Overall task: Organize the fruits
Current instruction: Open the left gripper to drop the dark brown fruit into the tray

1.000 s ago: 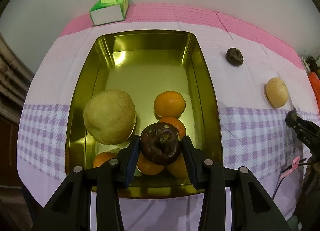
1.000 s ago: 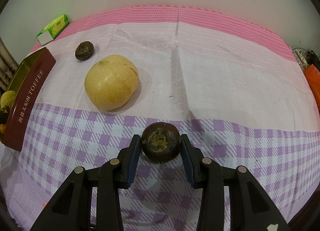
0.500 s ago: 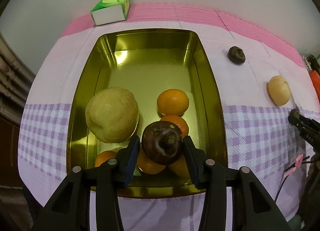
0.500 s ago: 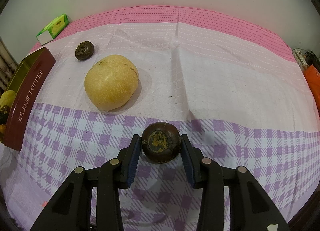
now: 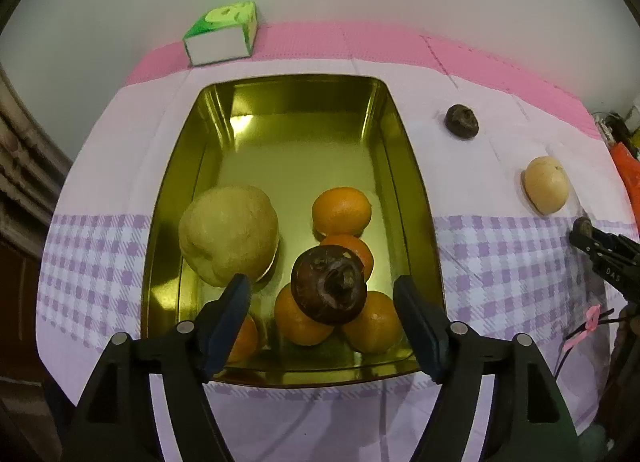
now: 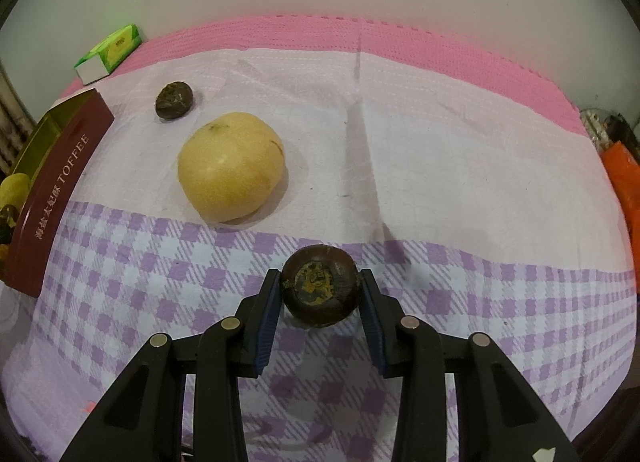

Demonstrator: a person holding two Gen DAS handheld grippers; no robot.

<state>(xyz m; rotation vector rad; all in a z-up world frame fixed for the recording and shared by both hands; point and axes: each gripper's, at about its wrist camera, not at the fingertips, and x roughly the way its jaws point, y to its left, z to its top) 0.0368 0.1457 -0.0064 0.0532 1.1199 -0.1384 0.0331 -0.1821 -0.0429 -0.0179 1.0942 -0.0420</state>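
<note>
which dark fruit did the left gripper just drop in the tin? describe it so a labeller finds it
Start at the gold tin on the checked tablecloth. At its near end, between the open left gripper, whose jaws have just been opening, sits a pile of oranges. The dark brown mangosteen lies on top: the only dark fruit in the tin.

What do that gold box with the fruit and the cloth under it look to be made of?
The toffee tin looks like thin sheet metal: its gold inside is glossy and mirrors the light and the oranges, while its outside is dark red with printed lettering. The tablecloth seems woven cotton, matt, with fold creases and a checked weave.
</note>
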